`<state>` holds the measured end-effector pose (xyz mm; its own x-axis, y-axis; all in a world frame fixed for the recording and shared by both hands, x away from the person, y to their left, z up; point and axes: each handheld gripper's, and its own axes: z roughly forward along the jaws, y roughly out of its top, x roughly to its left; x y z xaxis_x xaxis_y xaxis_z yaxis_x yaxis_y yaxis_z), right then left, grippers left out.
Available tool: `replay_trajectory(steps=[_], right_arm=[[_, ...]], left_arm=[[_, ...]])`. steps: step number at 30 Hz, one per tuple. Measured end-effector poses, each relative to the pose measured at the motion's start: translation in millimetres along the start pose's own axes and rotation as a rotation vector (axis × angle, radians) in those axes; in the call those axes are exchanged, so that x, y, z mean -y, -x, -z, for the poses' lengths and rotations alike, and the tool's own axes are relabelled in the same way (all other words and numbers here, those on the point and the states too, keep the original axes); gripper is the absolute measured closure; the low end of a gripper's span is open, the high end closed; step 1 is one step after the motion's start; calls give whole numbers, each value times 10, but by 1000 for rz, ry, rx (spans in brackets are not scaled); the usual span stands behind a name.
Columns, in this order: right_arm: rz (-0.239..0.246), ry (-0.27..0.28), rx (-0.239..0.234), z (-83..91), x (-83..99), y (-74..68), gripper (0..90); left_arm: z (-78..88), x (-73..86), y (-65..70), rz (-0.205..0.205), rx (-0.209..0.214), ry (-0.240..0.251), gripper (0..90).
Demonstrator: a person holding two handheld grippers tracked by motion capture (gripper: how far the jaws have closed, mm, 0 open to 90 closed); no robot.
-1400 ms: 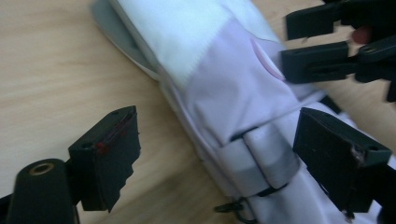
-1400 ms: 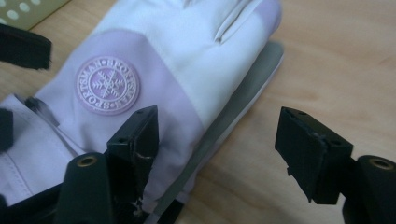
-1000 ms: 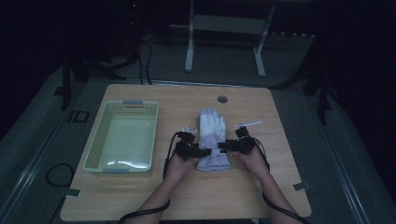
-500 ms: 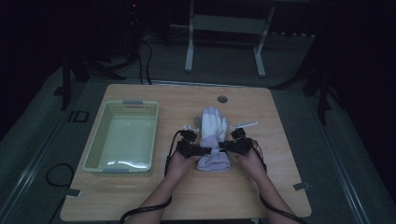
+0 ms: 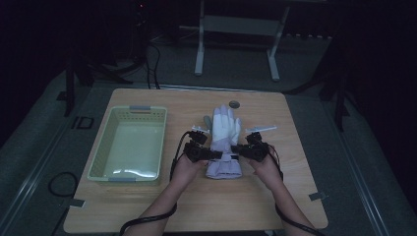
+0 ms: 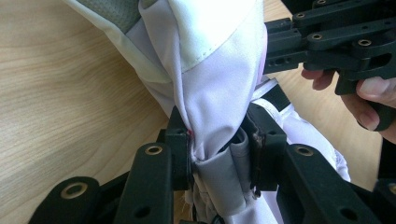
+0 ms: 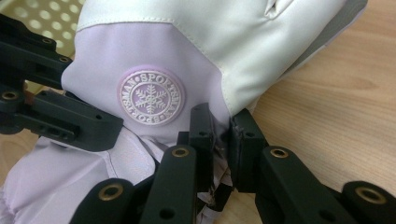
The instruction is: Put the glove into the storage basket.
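glove: the white and lilac glove lies at the centre of the high view, fingers toward the top, just right of the green basket.
left gripper: the left gripper is clenched on a bunched fold at the wrist edge.
right gripper: the right gripper pinches the opposite edge thinly.
risk: that shallow bite could slip if the glove is lifted, leaving it dangling from one side.
views: the right gripper view shows a snowflake badge; the high view shows the basket holds nothing.
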<state>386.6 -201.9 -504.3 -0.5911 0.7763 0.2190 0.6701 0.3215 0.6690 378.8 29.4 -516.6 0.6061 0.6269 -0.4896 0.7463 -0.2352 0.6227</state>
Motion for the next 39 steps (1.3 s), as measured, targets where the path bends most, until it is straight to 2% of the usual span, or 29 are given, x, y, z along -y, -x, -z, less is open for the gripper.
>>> replay_trajectory(steps=[6,13,19,31,35,36,37,38,39], right_arm=[[21,28,-4,132,-88,-126,816],[48,64,-13,260,-210,-275,815],[62,77,-19,299,-285,-401,817],[92,102,-36,235,-525,-707,818],[105,115,-51,158,-625,-860,817],[109,117,-55,140,-642,-893,818],[119,114,-63,100,-678,-967,818],[124,113,-67,80,-695,-1005,817],[124,113,-67,80,-695,-1005,817]], left_arm=[[199,-80,79,-47,-3,-4,673],[415,-144,141,-68,-5,5,673],[589,-154,160,-92,-19,13,673],[1005,-217,33,-108,-44,2,674],[1208,-189,-56,-102,-58,6,673],[1208,-189,-56,-102,-58,6,673],[1333,-145,-115,-98,-67,8,673],[1333,-145,-115,-98,-67,8,673],[1403,-116,-147,-94,-73,11,673]])
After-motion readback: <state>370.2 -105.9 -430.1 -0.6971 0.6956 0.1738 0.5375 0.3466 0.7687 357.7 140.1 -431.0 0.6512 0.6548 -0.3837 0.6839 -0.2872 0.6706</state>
